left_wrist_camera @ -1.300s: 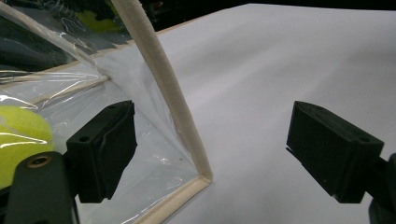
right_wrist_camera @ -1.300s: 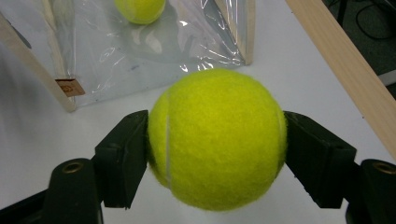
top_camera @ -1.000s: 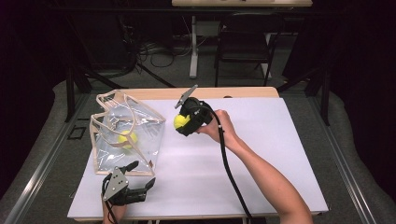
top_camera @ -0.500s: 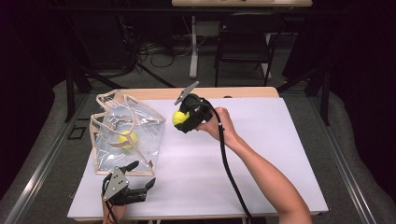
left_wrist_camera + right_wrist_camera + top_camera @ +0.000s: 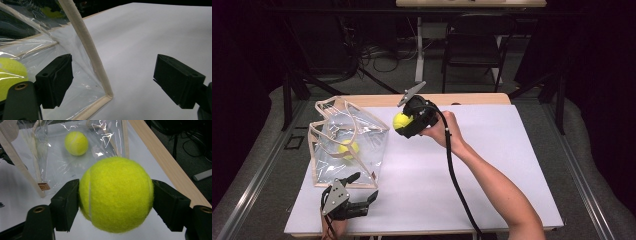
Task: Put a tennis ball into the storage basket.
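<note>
My right gripper (image 5: 404, 122) is shut on a yellow tennis ball (image 5: 401, 121) (image 5: 116, 193), held above the white table just right of a clear plastic bag (image 5: 347, 145) with beige trim. A second tennis ball (image 5: 347, 148) (image 5: 76, 143) lies inside that bag. My left gripper (image 5: 362, 192) (image 5: 112, 75) stands open at the bag's near corner; the beige edge (image 5: 86, 47) rises between its jaws without touching either, and the bagged ball (image 5: 11, 75) shows through the plastic at the left.
The white table sheet (image 5: 492, 165) stretches wide to the right. A wooden table edge (image 5: 472, 99) runs along the back. A black cable (image 5: 457, 180) trails from the right gripper over the forearm. Chairs and cables stand on the floor beyond.
The right gripper has carried its ball a little to the left, closer to the bag's open top. The left gripper has stayed in place.
</note>
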The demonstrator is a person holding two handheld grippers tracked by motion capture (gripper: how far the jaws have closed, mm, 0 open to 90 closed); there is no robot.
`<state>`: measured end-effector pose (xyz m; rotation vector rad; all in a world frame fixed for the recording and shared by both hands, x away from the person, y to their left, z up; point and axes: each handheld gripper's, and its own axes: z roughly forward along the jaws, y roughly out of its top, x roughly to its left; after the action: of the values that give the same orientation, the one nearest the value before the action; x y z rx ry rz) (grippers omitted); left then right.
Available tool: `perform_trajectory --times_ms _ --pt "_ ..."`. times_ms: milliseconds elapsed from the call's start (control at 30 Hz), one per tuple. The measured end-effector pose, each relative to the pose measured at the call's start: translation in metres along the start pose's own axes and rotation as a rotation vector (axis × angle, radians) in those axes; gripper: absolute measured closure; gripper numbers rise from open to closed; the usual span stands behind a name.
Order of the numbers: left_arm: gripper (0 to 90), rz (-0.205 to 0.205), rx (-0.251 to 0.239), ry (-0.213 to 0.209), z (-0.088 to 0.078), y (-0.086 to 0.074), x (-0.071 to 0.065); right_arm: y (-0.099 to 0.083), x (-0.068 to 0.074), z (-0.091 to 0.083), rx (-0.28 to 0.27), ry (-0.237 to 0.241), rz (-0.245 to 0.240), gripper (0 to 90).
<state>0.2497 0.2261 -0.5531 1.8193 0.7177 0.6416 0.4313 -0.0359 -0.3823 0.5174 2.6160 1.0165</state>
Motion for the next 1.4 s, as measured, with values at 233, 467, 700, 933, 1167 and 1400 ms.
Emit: perform_trajectory --times_ms 233,467,700,933,1167,1400 --pt "16.0 0.001 0.001 -0.003 0.002 0.000 0.000 0.005 0.001 -0.003 -0.018 -0.004 -0.006 25.7" --pt "16.0 0.000 -0.005 -0.001 0.001 0.001 0.000 0.009 0.000 -0.005 -0.028 -0.008 -0.012 25.7" --pt "16.0 0.007 -0.004 -0.004 0.002 0.001 0.000 0.014 0.000 -0.008 -0.053 -0.008 -0.012 25.7" --pt "16.0 -0.003 -0.002 -0.005 0.002 0.000 0.001 0.020 0.002 -0.010 -0.068 -0.011 -0.020 25.7" --pt "16.0 -0.001 -0.007 -0.004 0.001 0.001 0.000 0.025 0.002 -0.012 -0.092 -0.018 -0.017 25.7" --pt "16.0 0.002 -0.002 -0.007 0.002 0.001 0.000 0.030 0.001 -0.012 -0.099 -0.017 -0.019 25.7"
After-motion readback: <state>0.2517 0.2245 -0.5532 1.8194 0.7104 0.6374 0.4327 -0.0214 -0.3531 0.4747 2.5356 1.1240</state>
